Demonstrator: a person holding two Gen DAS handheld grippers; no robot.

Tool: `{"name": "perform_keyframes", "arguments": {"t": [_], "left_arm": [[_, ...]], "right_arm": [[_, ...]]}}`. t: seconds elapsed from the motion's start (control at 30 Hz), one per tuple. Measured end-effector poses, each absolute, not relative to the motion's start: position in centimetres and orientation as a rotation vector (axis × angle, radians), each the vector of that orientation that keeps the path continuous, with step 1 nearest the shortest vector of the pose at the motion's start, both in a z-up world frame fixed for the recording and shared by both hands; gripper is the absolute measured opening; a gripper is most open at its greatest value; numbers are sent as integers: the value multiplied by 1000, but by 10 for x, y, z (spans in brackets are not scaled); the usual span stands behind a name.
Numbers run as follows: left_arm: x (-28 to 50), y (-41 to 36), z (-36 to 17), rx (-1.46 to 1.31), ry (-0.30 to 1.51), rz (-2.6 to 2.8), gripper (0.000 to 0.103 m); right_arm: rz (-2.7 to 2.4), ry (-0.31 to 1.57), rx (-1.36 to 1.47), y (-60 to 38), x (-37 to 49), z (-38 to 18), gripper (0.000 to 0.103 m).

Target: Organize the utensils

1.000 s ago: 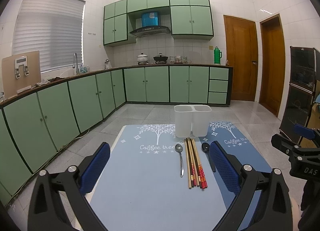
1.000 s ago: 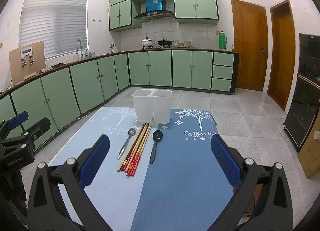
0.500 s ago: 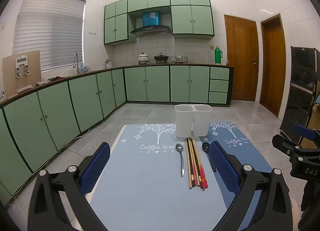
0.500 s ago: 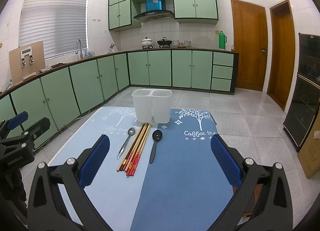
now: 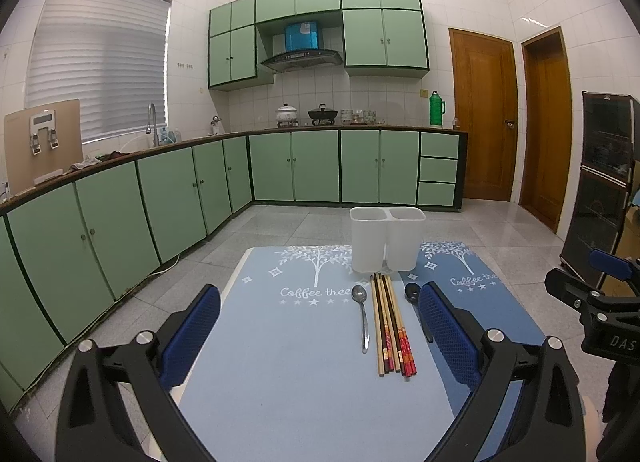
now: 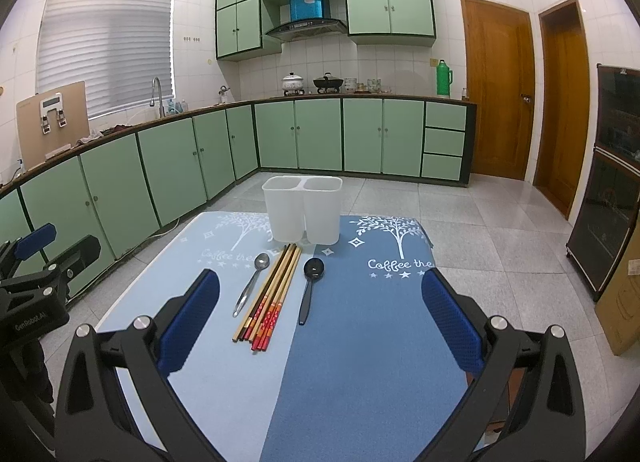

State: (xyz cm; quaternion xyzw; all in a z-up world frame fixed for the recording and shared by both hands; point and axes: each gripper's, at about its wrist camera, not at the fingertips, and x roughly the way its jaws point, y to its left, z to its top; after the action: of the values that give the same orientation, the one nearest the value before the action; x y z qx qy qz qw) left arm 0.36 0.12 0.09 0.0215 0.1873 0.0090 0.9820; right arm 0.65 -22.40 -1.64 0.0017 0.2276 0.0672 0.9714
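A white two-compartment holder (image 5: 386,238) (image 6: 303,209) stands empty at the far side of a blue mat (image 5: 304,374) (image 6: 360,342). In front of it lie a metal spoon (image 5: 363,316) (image 6: 251,284), a bundle of several chopsticks (image 5: 390,328) (image 6: 272,296) and a black spoon (image 6: 309,288), partly hidden by a finger in the left wrist view (image 5: 412,292). My left gripper (image 5: 320,336) is open and empty, near the mat's front left. My right gripper (image 6: 320,320) is open and empty, near the front right.
Green kitchen cabinets (image 5: 160,197) run along the left and back walls. Two wooden doors (image 6: 500,89) and a dark cabinet (image 6: 612,205) stand to the right. A cardboard box (image 6: 624,302) sits on the floor at the right. Tiled floor surrounds the table.
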Motion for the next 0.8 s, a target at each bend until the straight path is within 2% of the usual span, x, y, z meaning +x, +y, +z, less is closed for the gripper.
{"name": "perform_keyframes", "arguments": {"t": [0.8], "left_arm": [[13,-1,1,40,389,20,97]], "right_arm": [[125,477,8,-226,14,-26,98]]}}
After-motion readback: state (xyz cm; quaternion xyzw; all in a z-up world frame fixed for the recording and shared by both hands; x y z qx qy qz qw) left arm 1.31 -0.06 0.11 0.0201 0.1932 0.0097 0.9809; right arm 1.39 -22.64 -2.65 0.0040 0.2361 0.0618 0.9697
